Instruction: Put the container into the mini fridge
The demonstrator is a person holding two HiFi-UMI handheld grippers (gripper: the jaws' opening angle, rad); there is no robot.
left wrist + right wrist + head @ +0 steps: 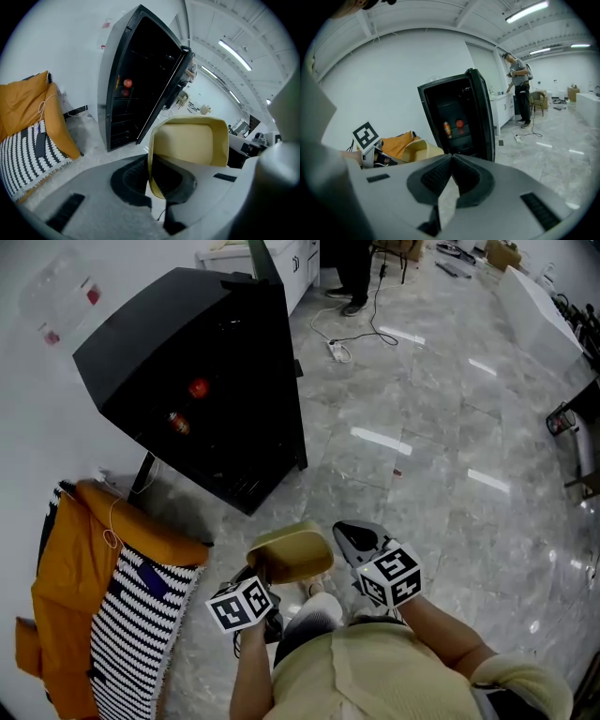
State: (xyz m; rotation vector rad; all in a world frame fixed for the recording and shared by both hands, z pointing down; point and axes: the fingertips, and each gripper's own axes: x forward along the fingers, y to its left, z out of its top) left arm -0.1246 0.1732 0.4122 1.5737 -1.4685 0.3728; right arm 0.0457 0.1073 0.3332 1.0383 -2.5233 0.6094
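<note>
Left gripper (152, 180) clamps yellow container (190, 140) by rim, facing open mini fridge (202, 381). Container looks light, thin-walled, probably flexible; rim hold suits. Right gripper (451, 164) closed, empty.

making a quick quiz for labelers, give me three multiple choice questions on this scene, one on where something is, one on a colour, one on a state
1. Where is the yellow container?
A. on a fridge shelf
B. in the left gripper
C. on the floor

2. What colour is the mini fridge?
A. white
B. silver
C. black

3. How is the fridge door?
A. open
B. shut
C. taken off

Answers:
1 B, the left gripper view shows that gripper closed on the container's wall, off the floor.
2 C, its casing is black in all three views.
3 A, the door stands swung out from the cabinet, with the interior exposed.
</note>
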